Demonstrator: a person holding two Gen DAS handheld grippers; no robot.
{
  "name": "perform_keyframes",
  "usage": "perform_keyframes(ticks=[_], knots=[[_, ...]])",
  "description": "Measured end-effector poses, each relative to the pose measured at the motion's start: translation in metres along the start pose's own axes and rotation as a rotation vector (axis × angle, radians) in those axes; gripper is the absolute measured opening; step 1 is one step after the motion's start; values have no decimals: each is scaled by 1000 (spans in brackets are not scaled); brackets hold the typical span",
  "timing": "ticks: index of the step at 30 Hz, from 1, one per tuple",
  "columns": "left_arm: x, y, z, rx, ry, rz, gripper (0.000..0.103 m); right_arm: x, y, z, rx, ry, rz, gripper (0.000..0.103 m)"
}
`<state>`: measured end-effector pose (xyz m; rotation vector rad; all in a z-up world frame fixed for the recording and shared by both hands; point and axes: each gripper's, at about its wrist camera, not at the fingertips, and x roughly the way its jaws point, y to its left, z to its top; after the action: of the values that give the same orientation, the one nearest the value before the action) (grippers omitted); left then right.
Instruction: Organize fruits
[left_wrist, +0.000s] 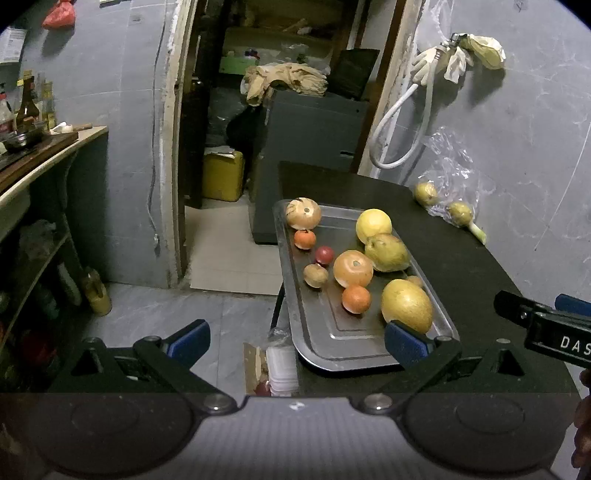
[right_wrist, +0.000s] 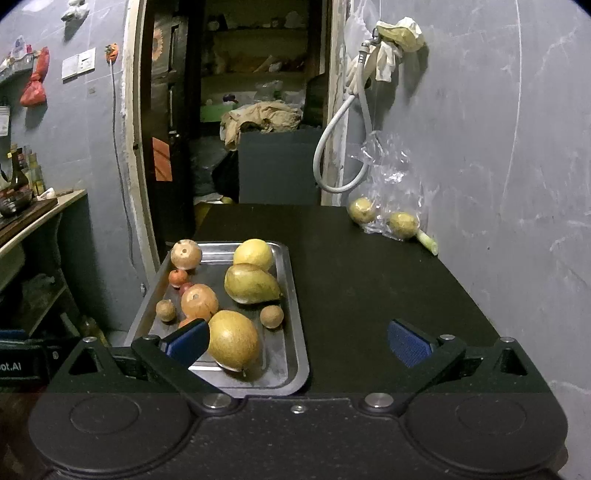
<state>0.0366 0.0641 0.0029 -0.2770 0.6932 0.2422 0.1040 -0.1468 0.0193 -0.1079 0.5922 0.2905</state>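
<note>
Most fruit is already gathered on the tray (right_wrist: 295, 328); two fruits (right_wrist: 362, 209) at one o'clock remain on the tabletop (right_wrist: 369, 280). Both jaws are spread, empty.

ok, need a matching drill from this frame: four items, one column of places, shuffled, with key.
Items
1. large yellow oval fruit
2. round pale-yellow citrus
3. clear plastic bag
4. small brown round fruit

Places
A. on the black table, against the grey wall
B. far end of the steel tray, beside the green-yellow mango
C. near end of the tray, closest to the open right gripper
D. by the tray's right rim, between mango and large oval fruit

Pairs: 1-C, 2-B, 3-A, 4-D
</note>
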Motion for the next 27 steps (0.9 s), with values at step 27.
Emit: perform_keyframes(ticks=[27], knots=[[-32,-17,-24,-15,-23,21,103,-41,-27,-24,-23,2,79,102]])
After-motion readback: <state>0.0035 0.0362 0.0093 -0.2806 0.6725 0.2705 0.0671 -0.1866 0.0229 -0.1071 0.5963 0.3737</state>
